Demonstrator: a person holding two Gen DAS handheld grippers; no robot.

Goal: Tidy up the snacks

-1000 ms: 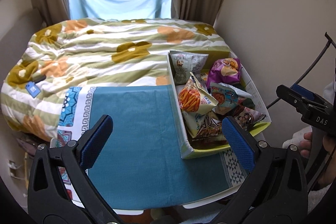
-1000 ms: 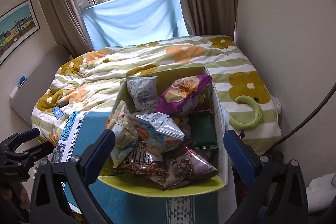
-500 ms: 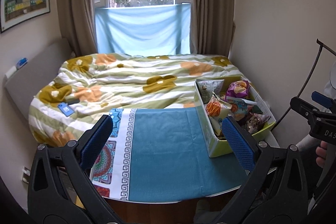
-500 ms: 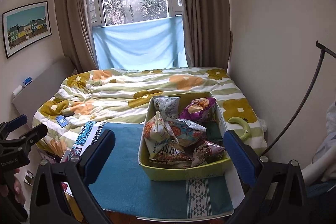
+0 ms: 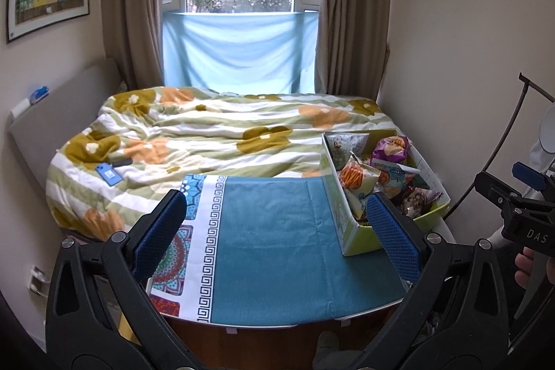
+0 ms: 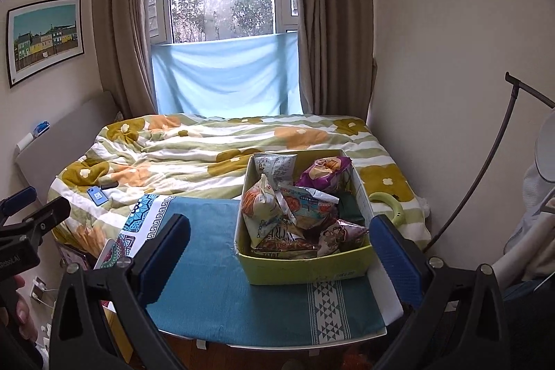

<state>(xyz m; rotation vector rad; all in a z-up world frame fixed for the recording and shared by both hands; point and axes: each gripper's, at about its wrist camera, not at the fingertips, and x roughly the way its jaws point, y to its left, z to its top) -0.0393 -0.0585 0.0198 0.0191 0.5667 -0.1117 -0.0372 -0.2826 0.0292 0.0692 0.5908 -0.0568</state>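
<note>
Both claws, left (image 5: 275, 222) and right (image 6: 281, 247), gape wide and empty above the bench (image 6: 208, 286), where a green box (image 6: 312, 269) brims with snack bags (image 6: 262, 208).

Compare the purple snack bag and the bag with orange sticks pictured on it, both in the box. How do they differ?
Colour: the purple snack bag is mostly purple; the orange-stick bag is pale with orange sticks printed on it.
Place: the purple one lies at the far right of the green box; the orange-stick one leans at the left wall, nearer the camera.
Both are sealed and puffed.
</note>
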